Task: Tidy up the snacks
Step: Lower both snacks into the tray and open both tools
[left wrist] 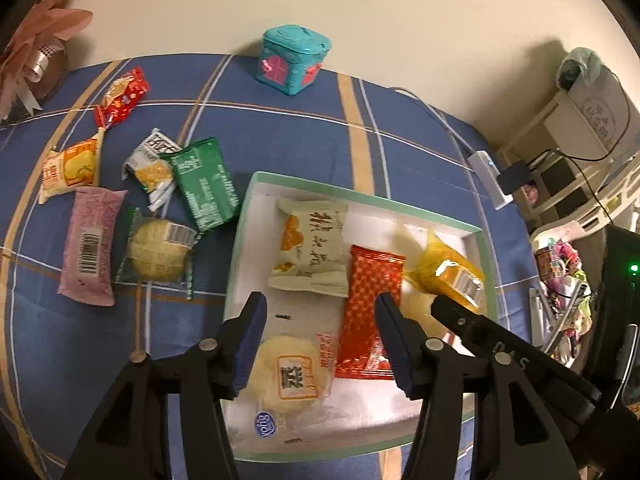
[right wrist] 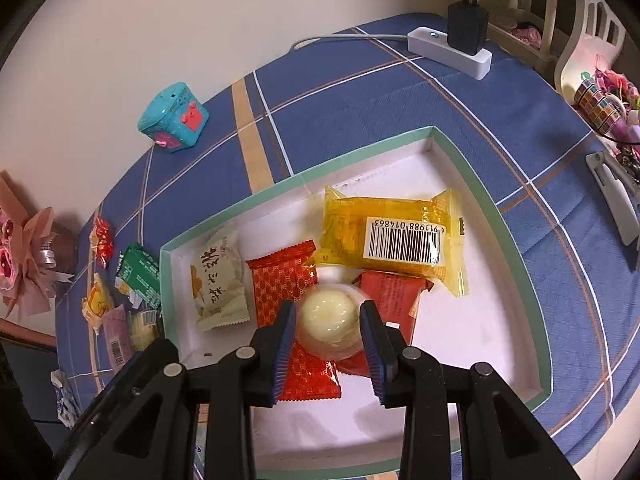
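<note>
Green-rimmed box (right wrist: 484, 184): snack packets | left tongs (left wrist: 320, 312) empty, apart | right tongs (right wrist: 326, 320) gripping round pastry (right wrist: 328, 314)

Free room: box floor (right wrist: 472, 320) right of the orange packet (right wrist: 392, 236).
Obstacles: loose snacks (left wrist: 160, 208) crowd the table (left wrist: 304, 140) left of the box.

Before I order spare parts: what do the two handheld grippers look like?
Both the left gripper and the right gripper are matte black, with angular triangular cut-out linkages, round silver pivot pins and ribbed dark-blue fingertip pads. The right one's side carries pale letters. No cables, hands or sleeves show.
</note>
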A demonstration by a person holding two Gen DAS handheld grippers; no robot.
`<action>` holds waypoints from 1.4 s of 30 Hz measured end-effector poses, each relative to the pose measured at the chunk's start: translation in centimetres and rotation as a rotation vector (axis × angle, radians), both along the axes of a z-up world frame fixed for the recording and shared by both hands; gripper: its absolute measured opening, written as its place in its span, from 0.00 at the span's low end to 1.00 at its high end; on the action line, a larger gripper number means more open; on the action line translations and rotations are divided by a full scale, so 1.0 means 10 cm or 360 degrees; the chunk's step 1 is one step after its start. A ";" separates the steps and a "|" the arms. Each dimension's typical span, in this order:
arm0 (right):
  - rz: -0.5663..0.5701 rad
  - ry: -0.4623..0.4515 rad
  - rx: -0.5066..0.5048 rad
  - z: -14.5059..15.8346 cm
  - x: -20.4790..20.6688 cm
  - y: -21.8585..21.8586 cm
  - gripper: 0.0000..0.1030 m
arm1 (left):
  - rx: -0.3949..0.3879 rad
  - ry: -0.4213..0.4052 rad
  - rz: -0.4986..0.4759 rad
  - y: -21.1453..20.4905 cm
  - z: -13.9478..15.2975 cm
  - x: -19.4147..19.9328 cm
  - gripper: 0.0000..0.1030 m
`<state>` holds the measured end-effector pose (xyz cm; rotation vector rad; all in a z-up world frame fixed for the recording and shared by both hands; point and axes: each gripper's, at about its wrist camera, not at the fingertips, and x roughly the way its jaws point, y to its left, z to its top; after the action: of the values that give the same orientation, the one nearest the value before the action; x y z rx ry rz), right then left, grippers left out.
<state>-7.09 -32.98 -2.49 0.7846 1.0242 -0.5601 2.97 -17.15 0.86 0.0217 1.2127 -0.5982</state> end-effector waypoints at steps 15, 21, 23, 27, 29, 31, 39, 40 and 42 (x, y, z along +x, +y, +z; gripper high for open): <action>0.0151 0.0086 -0.0121 0.02 0.17 0.20 0.75 | 0.0201 0.0001 0.0318 0.45 -0.11 0.24 0.81; 0.0263 0.0113 -0.0206 0.04 0.30 0.41 0.83 | 0.0254 -0.0045 0.0466 0.71 -0.10 0.36 0.92; 0.0293 0.0112 -0.0225 0.05 0.33 0.47 0.87 | 0.0269 -0.0068 0.0494 0.78 -0.08 0.40 0.92; 0.0359 0.0102 -0.0256 0.08 0.39 0.60 0.92 | 0.0288 -0.0089 0.0535 0.93 -0.06 0.47 0.92; 0.0388 0.0096 -0.0268 0.08 0.42 0.65 0.95 | 0.0301 -0.0101 0.0561 1.00 -0.05 0.50 0.93; 0.0410 0.0080 -0.0270 0.09 0.44 0.71 0.98 | 0.0317 -0.0118 0.0601 1.09 -0.03 0.54 0.98; 0.0461 -0.0012 -0.0260 0.13 0.49 0.83 1.00 | 0.0270 -0.0163 0.0737 1.42 0.04 0.65 0.99; 0.0470 -0.0039 -0.0253 0.14 0.49 0.84 1.00 | 0.0264 -0.0168 0.0750 1.45 0.05 0.66 0.99; 0.0488 -0.0084 -0.0263 0.17 0.50 0.87 1.00 | 0.0249 -0.0188 0.0778 1.52 0.06 0.69 0.99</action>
<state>-2.13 -24.26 -0.77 0.4824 1.0122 -0.3529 9.85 -1.94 1.47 -0.1044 1.0950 -0.0733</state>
